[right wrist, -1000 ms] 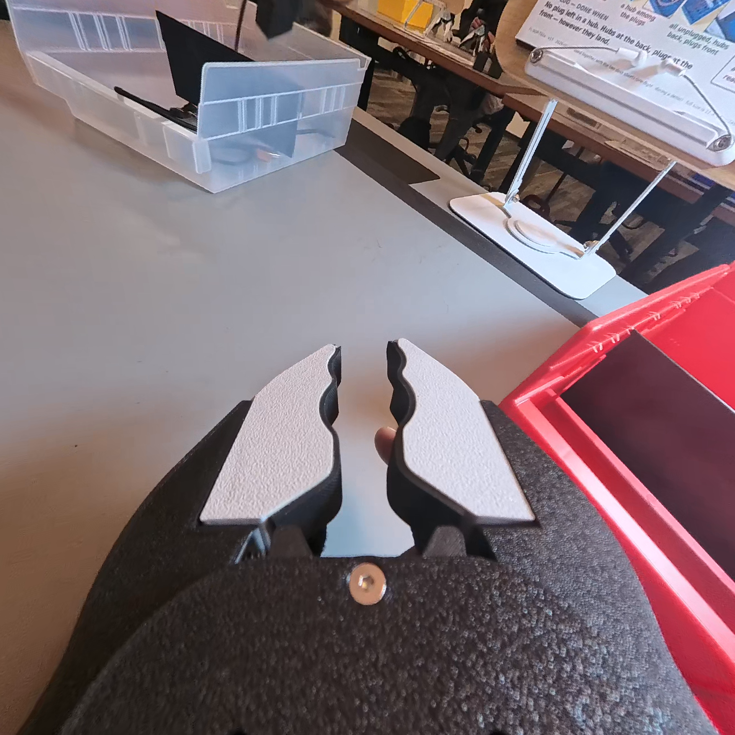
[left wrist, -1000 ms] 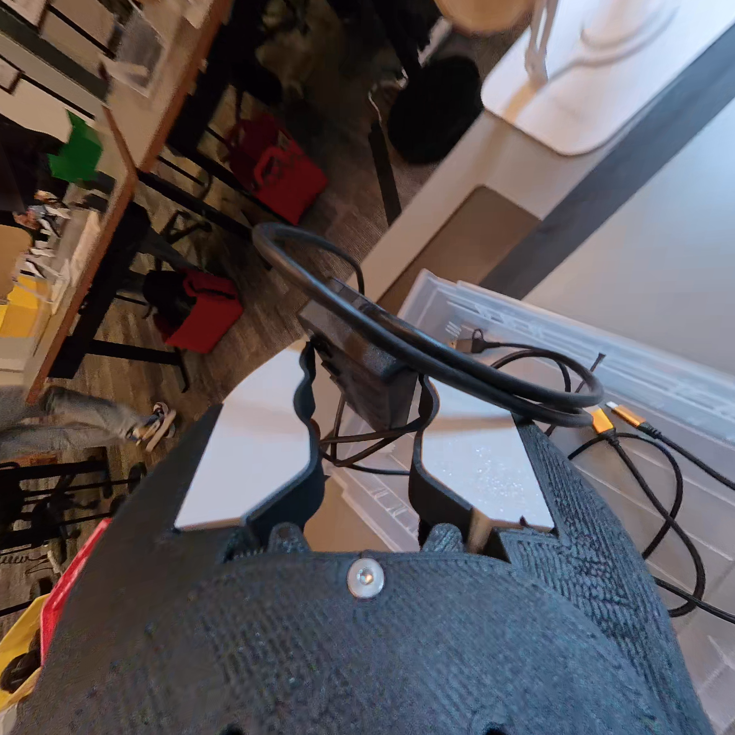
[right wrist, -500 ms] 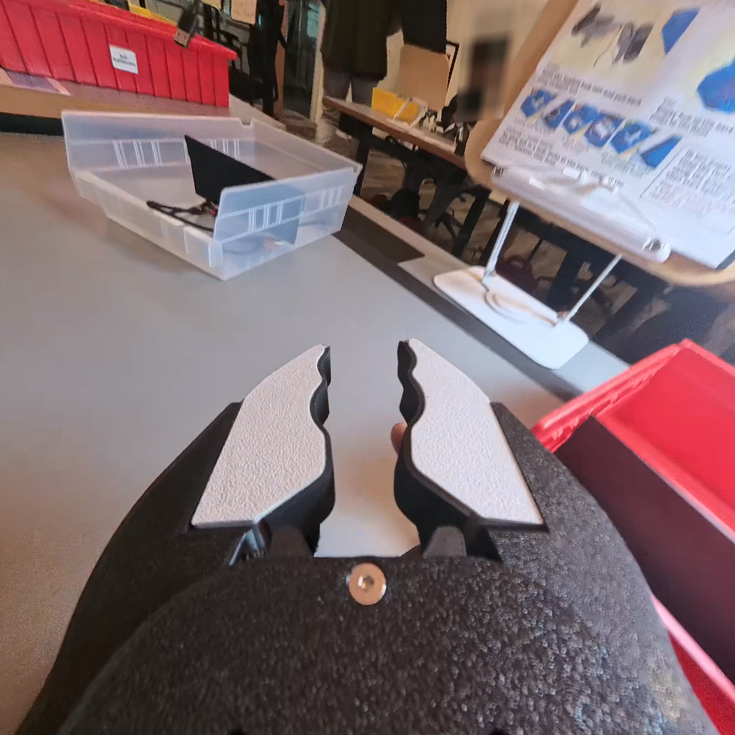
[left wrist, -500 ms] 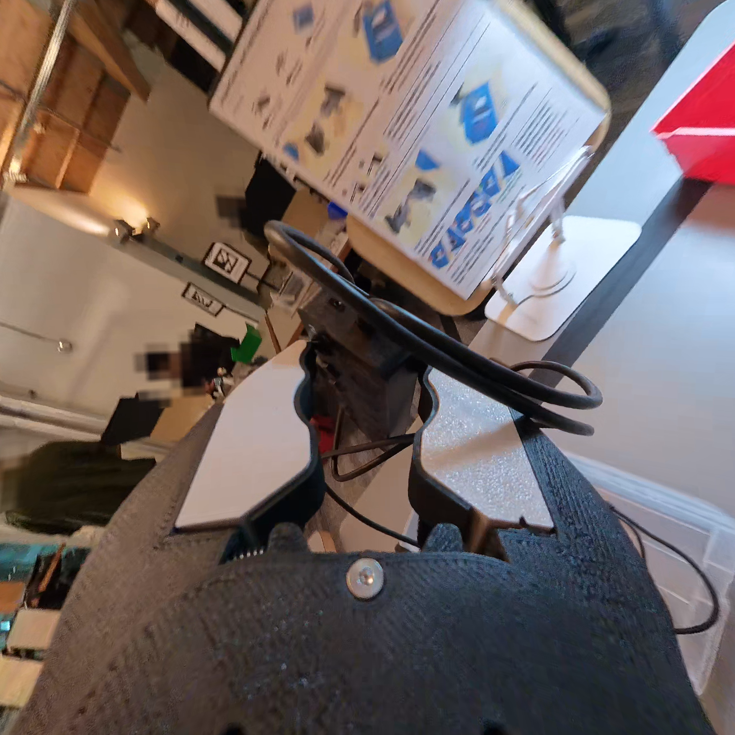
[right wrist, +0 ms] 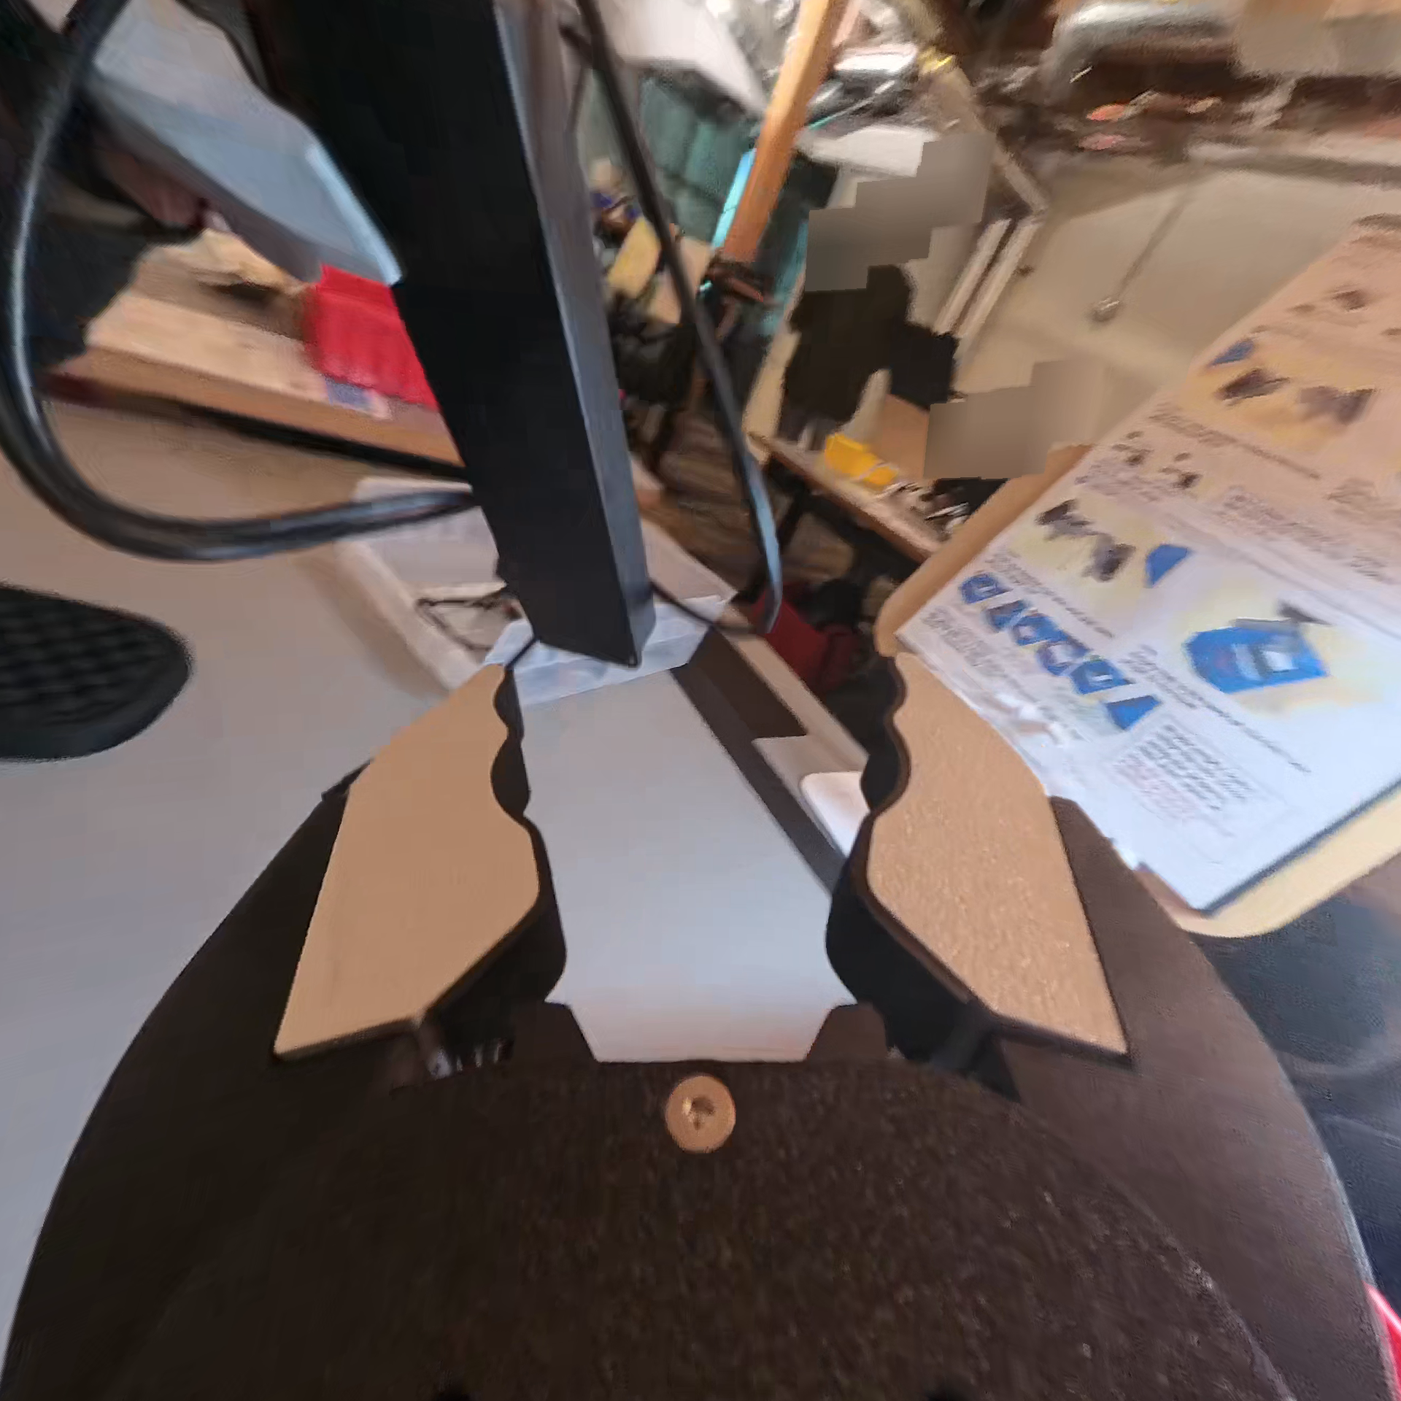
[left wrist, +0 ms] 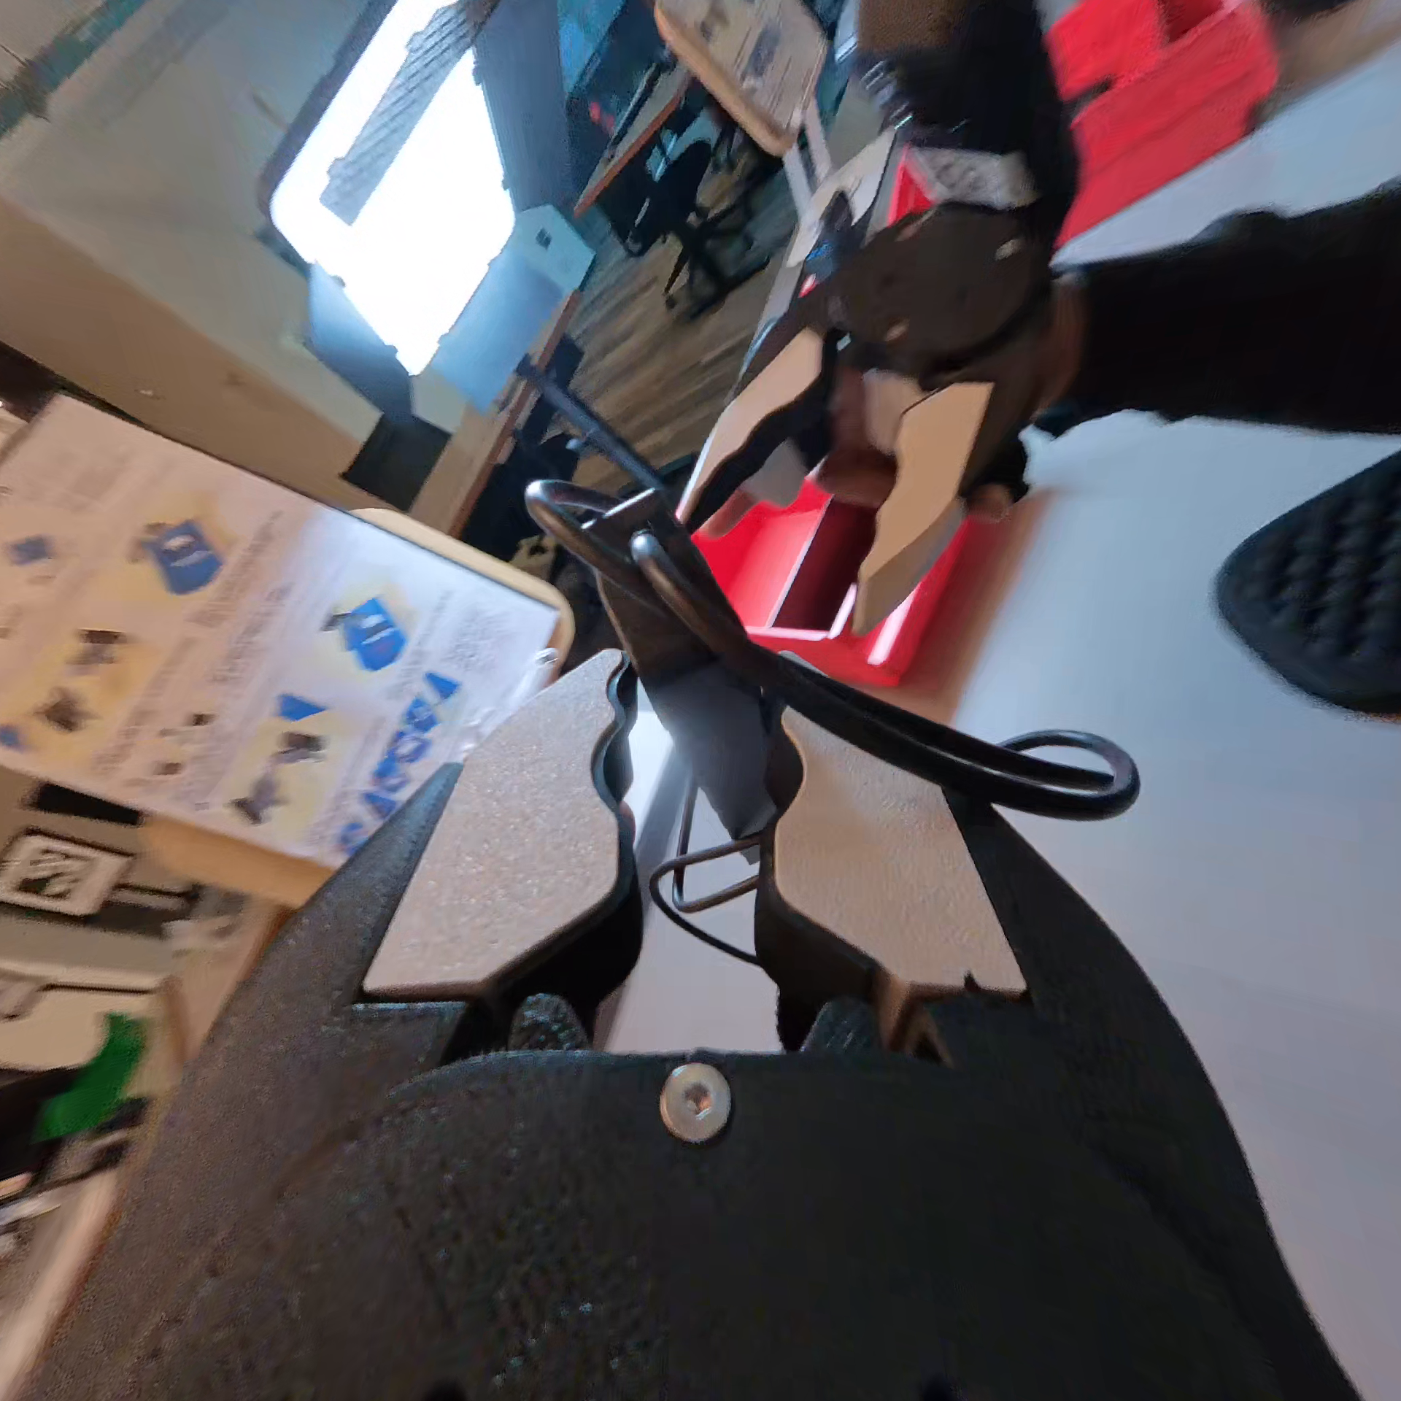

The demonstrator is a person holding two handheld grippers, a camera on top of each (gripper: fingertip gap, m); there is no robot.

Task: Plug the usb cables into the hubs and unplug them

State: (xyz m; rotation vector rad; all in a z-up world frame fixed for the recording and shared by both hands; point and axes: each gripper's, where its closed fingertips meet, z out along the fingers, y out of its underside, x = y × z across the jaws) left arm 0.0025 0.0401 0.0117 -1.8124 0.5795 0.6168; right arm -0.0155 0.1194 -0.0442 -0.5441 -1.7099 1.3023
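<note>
Two grippers faced each other above a smooth grey table (left wrist: 1183, 948). The left gripper (left wrist: 701, 728) was clamped on a dark, slab-shaped hub (left wrist: 667, 629), its wavy-edged fingers with grainy pale pads pinching the hub's lower end so that the body stuck out ahead of the fingertips. A thick, glossy black cable (left wrist: 910, 747) looped over the hub and curled out past the gripper's right finger, while a thinner wire (left wrist: 701, 883) hung in a bend between the fingers, closer to the palm.

Ahead of the left gripper and slightly to its right, the right gripper (left wrist: 803, 553) hung with its jaws spread wide and nothing between them, held by a hand in a dark sleeve (left wrist: 1243, 326). Behind it sat a red plastic bin (left wrist: 803, 599).

From the right gripper (right wrist: 701, 686), the hub (right wrist: 515, 326) appeared as a flat black rectangular bar just beyond the fingertips, its corner pointing into the gap without touching either finger. A printed instruction sheet (right wrist: 1167, 652) on a tan board stood to its right.
</note>
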